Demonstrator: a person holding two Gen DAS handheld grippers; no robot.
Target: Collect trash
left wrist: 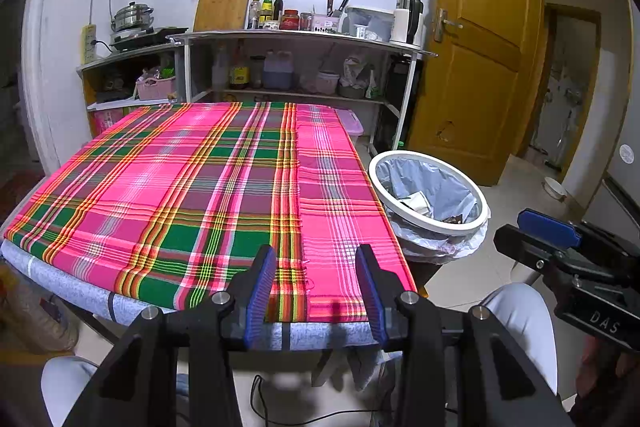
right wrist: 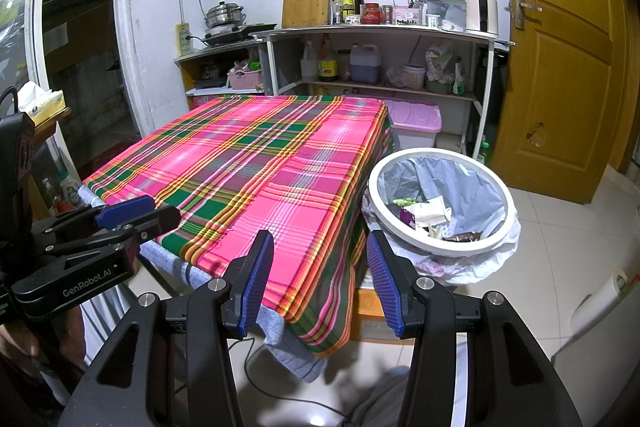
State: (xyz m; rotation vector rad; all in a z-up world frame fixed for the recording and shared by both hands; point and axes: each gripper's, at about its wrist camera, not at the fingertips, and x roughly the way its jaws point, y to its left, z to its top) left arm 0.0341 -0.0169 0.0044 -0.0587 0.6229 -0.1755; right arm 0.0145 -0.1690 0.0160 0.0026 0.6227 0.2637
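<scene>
A white-rimmed trash bin [left wrist: 430, 225] [right wrist: 440, 247] lined with a pale plastic bag stands on the floor at the table's right side. Inside lie crumpled wrappers and paper scraps [right wrist: 430, 217]. The table carries a pink, green and yellow plaid cloth [left wrist: 208, 187] [right wrist: 256, 167] with nothing on it. My left gripper [left wrist: 316, 287] hovers open over the cloth's near edge, nothing between its blue pads. My right gripper [right wrist: 320, 279] is open too, above the table's near right corner, left of the bin. Each gripper also shows in the other's view: the right gripper [left wrist: 550, 227], the left gripper [right wrist: 128, 207].
A shelf unit [left wrist: 296, 39] with bottles, jars, a kettle and a cutting board lines the back wall. A pink-lidded storage box [right wrist: 416, 119] sits behind the table. A wooden door [right wrist: 560, 59] stands at right. A person's pale trouser legs [left wrist: 528, 311] are below the grippers. A cable [right wrist: 280, 383] lies on the tiled floor.
</scene>
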